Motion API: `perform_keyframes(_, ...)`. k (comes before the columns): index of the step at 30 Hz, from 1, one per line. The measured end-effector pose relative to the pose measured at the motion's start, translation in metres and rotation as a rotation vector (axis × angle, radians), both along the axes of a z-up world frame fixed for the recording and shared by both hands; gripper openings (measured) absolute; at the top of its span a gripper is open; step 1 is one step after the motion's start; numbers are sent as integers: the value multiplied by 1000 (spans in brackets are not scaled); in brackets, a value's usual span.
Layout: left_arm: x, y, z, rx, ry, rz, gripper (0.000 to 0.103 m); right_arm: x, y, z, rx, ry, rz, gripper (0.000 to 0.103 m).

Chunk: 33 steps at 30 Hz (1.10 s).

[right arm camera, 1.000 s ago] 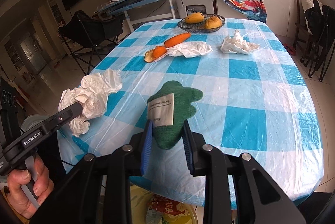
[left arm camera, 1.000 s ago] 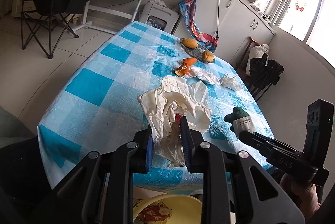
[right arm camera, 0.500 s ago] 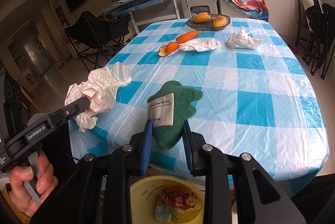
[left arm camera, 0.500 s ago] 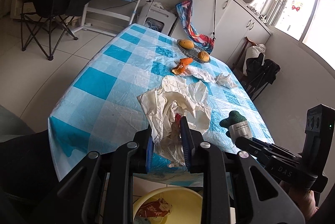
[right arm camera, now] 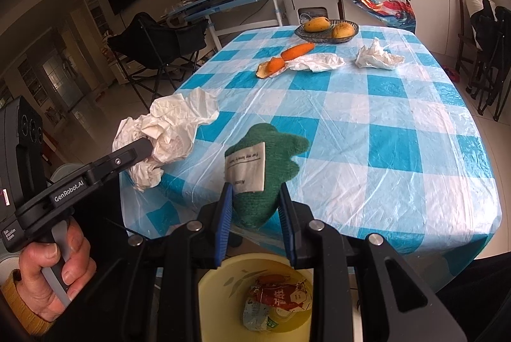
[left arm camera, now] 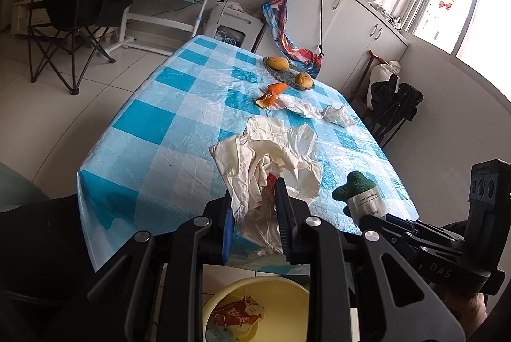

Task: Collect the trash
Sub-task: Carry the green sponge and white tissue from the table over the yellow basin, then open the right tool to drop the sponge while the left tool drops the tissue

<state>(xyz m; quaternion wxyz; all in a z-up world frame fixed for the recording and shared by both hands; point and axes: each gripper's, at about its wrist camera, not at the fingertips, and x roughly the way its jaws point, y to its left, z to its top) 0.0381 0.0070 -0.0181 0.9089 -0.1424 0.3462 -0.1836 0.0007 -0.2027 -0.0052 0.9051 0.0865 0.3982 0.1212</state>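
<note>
Left gripper (left arm camera: 254,214) pinches tissue (left arm camera: 271,156); right gripper (right arm camera: 254,216) — green cloth (right arm camera: 265,160).

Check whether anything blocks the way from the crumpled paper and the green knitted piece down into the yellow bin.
Nothing visible does. The crumpled paper and green knitted piece are held in the tongs past the table's edge, with the open yellow bin below.

Black gripper (right arm camera: 254,216), blue pads (right arm camera: 223,224), mustard cuff (right arm camera: 19,307)
</note>
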Motion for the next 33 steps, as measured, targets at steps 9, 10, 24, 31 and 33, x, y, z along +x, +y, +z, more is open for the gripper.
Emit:
perform_keyframes(9,-4,-5,1,7,2,-35,22,-11,-1,-1,-12,21,-5,29)
perform_keyframes(10,-5,-6,1,8,3,-38,22,-13,-1,-1,-11,22,-5,29)
perform_keyframes(24,-24,-20,-4,87,31,-132,22,-37,10,-10,-14,108,51,29)
perform_keyframes(31,-38,-32,-9,152,44,-201,22,-48,28,-21,-34,187,129,35)
perform_keyframes(33,-40,-35,-9,164,46,-220,22,-51,26,-17,-23,169,121,46)
